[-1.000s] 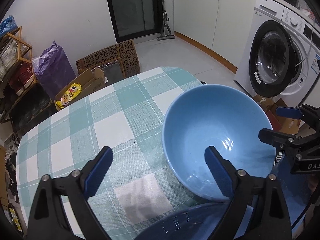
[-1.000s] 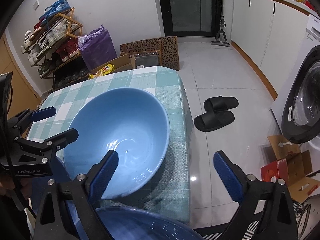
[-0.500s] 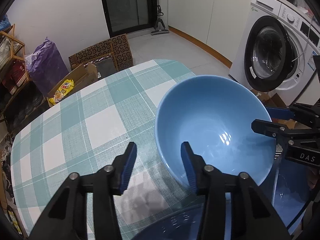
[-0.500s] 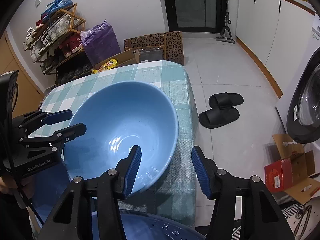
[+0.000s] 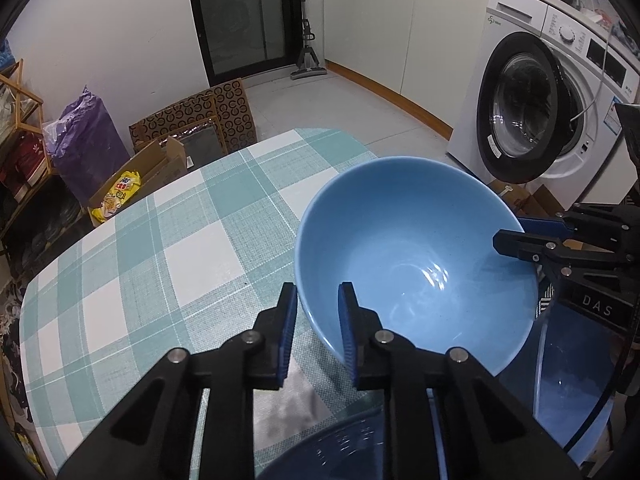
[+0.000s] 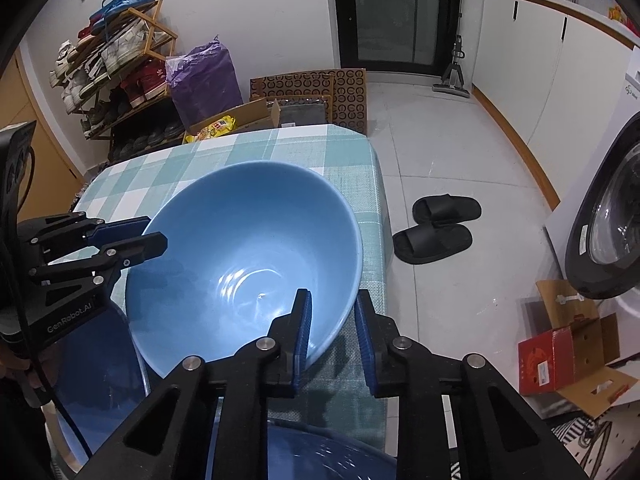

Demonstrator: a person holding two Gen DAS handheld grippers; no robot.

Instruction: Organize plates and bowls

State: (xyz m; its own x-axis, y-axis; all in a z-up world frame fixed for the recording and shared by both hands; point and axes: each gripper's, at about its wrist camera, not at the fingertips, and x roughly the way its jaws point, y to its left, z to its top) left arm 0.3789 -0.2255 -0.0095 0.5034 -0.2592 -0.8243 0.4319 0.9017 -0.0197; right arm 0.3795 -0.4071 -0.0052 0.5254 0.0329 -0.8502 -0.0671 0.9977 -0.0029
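Gripping the bowl (image 5: 416, 256) rim between both grippers' fingers, left gripper (image 5: 318, 328) and right gripper (image 6: 332, 330) clenched on opposite sides; we are readying a lift.

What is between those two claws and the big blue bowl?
Nothing visible. The left gripper and the right gripper each clamp the blue bowl directly, on opposite sides of its rim.

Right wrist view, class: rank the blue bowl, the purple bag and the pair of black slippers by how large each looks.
1. blue bowl, clearly largest, though nearest the camera
2. purple bag
3. black slippers, close to the bag in apparent size, so this order is unsure
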